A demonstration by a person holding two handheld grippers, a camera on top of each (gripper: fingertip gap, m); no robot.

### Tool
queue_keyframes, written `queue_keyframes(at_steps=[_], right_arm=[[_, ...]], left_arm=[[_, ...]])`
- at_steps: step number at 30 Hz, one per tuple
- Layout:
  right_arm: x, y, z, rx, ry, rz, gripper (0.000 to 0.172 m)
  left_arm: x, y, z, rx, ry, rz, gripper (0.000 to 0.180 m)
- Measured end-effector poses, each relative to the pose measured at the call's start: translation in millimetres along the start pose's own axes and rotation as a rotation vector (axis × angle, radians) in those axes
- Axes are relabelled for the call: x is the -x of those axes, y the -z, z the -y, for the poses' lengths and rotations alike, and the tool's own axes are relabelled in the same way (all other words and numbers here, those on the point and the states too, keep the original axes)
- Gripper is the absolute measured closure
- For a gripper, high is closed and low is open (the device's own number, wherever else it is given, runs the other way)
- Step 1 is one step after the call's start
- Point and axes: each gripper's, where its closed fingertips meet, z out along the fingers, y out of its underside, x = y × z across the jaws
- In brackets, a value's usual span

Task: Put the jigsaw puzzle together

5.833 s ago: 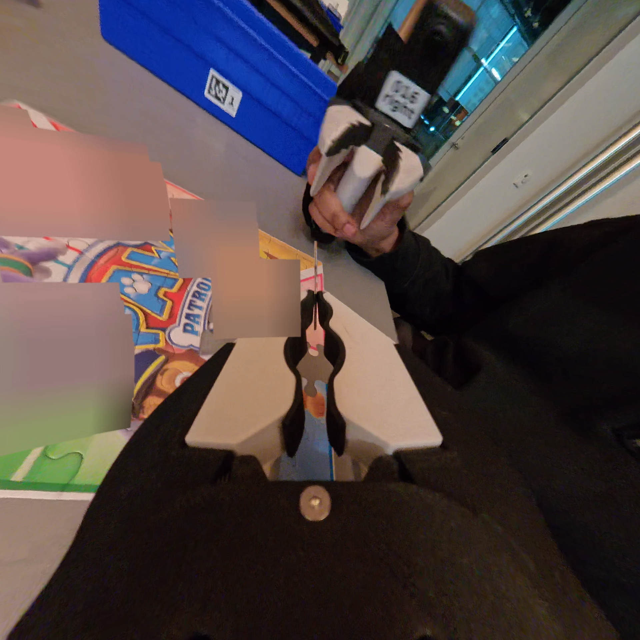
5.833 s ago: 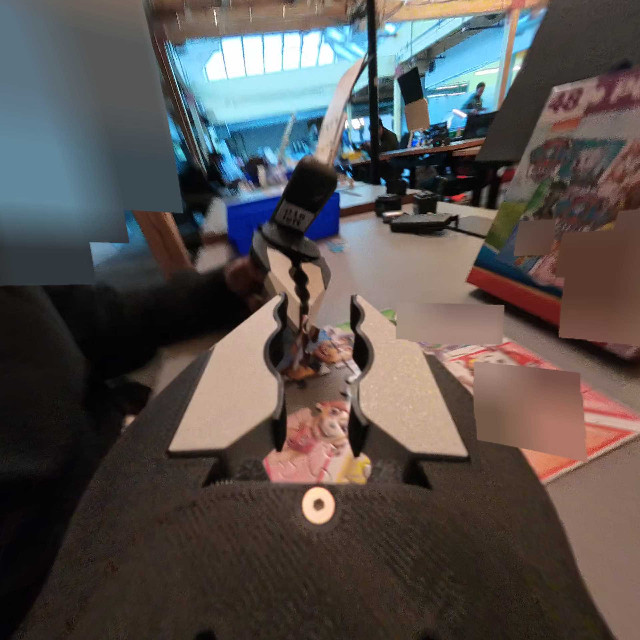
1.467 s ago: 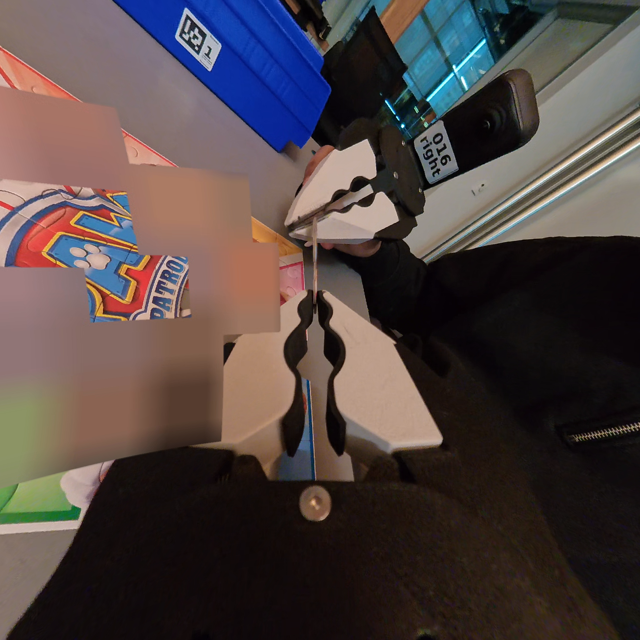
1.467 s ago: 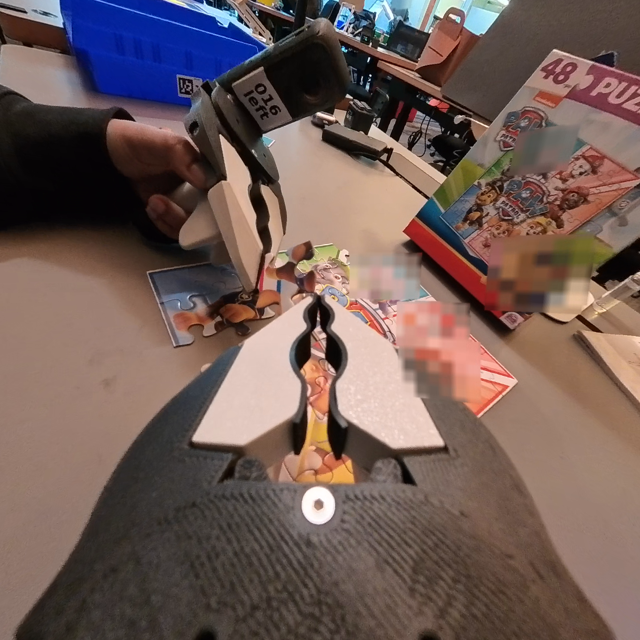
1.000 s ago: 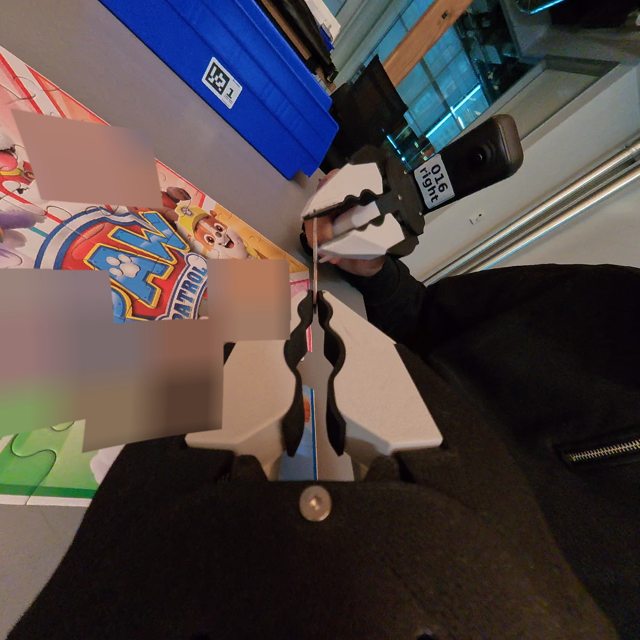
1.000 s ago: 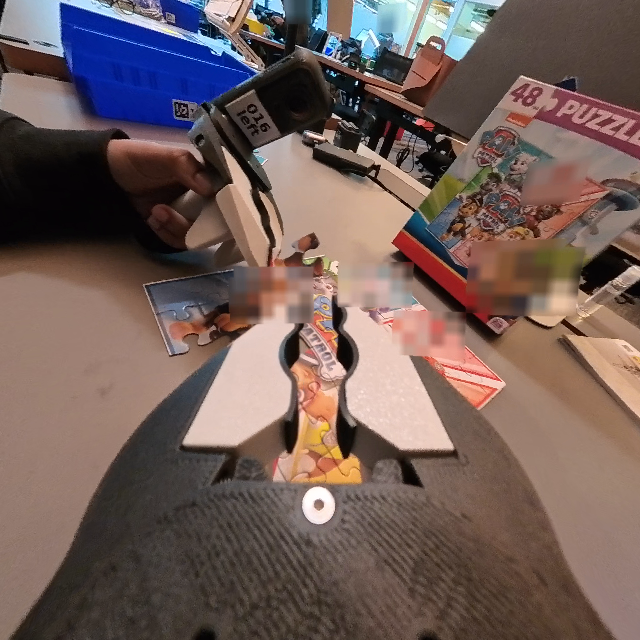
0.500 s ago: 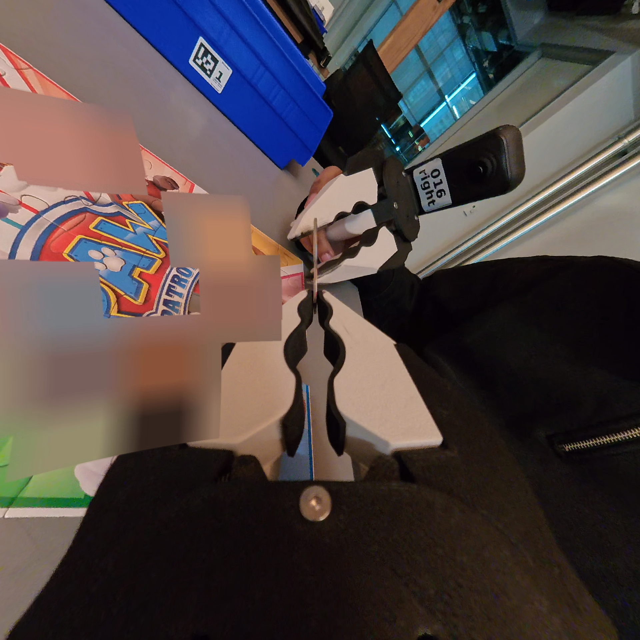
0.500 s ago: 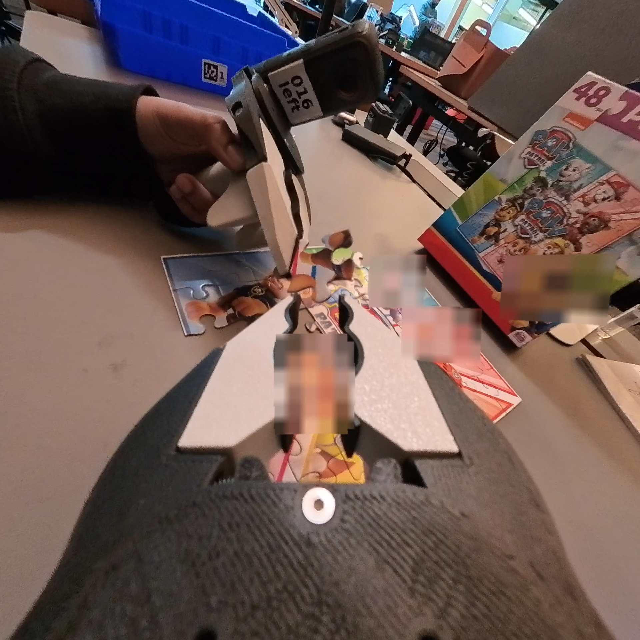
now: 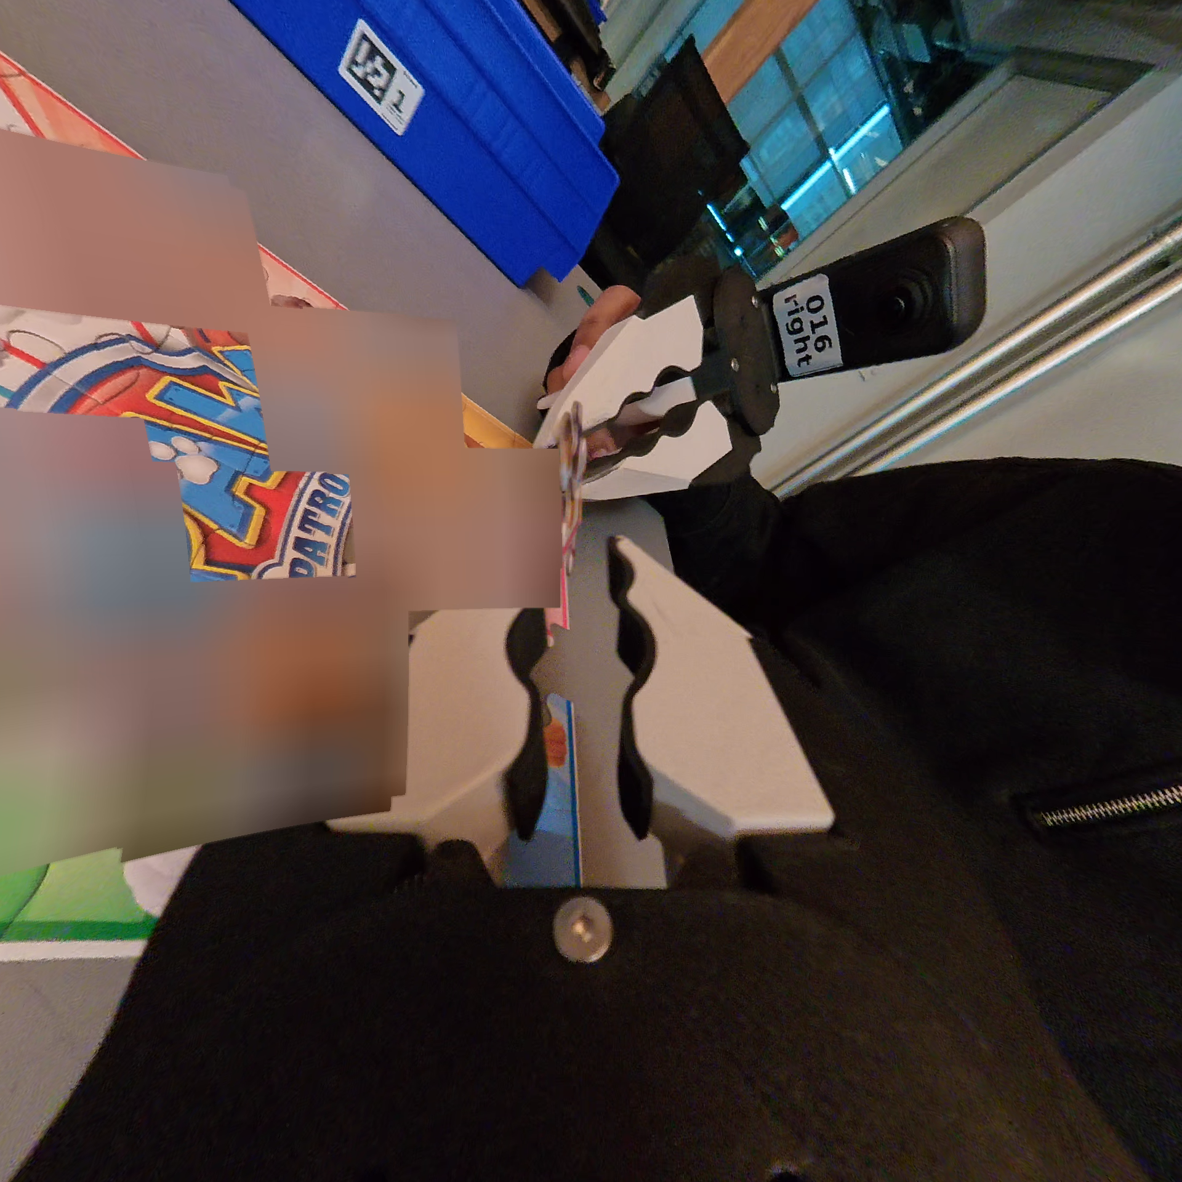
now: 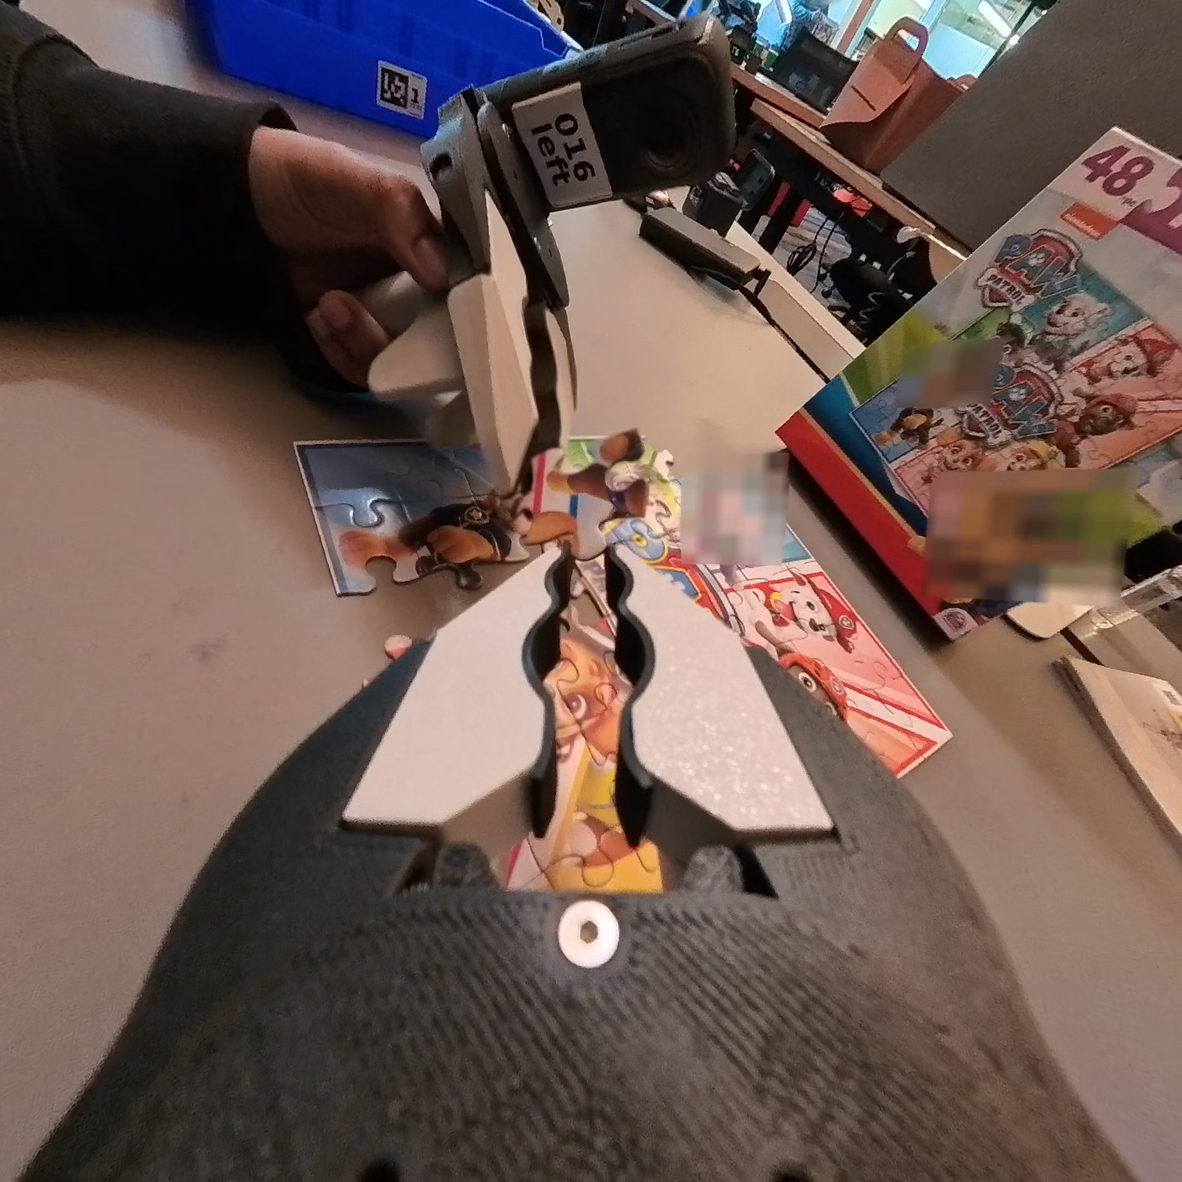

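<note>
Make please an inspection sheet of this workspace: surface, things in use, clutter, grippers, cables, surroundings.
Surface: grey table, a few faint marks.
Things in use: flat puzzle partly assembled; blue puzzle section lying apart; loose puzzle piece in the air; puzzle box propped at the right.
Clutter: blue bin; booklet; small round scrap.
Grippers: left gripper open, holding nothing; right gripper has the piece's lower tab between its tips, grip unclear.
Cables: black cable from a black device.
Surroundings: desks, brown paper bag.
</note>
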Motion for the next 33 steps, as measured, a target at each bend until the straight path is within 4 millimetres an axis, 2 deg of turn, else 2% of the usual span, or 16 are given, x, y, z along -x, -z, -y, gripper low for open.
queue_keyframes(at_steps=[1, 4, 8, 12, 16, 26, 33], right_arm=[[0, 0, -2, 0.005, -0.001, 0.005, 0.163], [4, 1, -7, 0.021, -0.038, 0.079, 0.163], [22, -1, -16, 0.092, -0.126, 0.296, 0.163], [40, -6, -41, 0.284, -0.13, 0.471, 0.163], [45, -16, -44, 0.334, -0.109, 0.516, 0.163], [35, -14, -44, 0.32, -0.124, 0.479, 0.154], [42, -19, -40, 0.3, -0.113, 0.476, 0.15]], left_arm=[[3, 1, 1, -0.009, 0.002, 0.017, 0.157], [8, 8, 10, -0.061, 0.001, 0.051, 0.144], [14, 22, 26, -0.164, 0.01, 0.083, 0.142], [20, 25, 27, -0.174, -0.003, 0.124, 0.143], [24, 20, 19, -0.122, -0.015, 0.15, 0.143], [24, 12, 10, -0.055, -0.035, 0.159, 0.144], [23, 12, 10, -0.06, -0.035, 0.158, 0.145]])
